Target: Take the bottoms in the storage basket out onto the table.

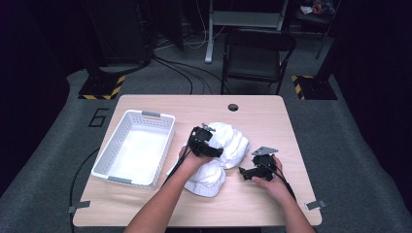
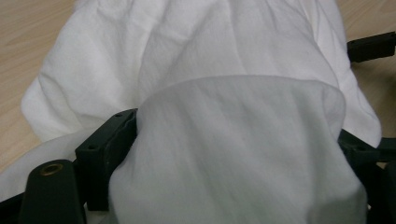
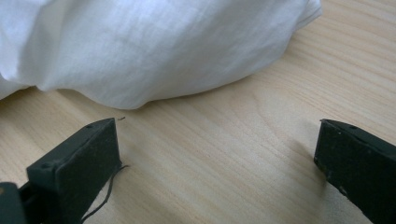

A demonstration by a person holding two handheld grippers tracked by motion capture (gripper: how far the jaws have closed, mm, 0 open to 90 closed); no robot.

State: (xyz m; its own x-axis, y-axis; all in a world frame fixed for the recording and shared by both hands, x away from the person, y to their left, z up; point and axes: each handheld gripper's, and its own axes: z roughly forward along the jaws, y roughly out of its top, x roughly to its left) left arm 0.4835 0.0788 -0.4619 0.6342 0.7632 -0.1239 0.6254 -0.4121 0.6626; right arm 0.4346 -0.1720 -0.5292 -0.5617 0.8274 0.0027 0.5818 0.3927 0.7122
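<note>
The white cloth (image 1: pixel 221 153) lies bunched on the table (image 1: pixel 262 119), just right of the white basket (image 1: pixel 136 145); the basket stands at the table's left part, apart from the cloth; a fold of the cloth (image 2: pixel 233 154) drapes between the jaws of the left tool (image 1: pixel 206 141), which sits on top of the heap; in the left gripper view those jaws stand wide on either side of the fold, and whether the pads press on it I cannot tell; the right tool (image 1: pixel 252 172) rests low over bare wood just right of the cloth, released, its jaws spread with nothing between them; in the right gripper view the cloth's edge (image 3: pixel 154 51) lies just beyond the jaw tips, not touching them; a large "6" (image 1: pixel 98 117) is marked on the grey floor left of the basket.
</note>
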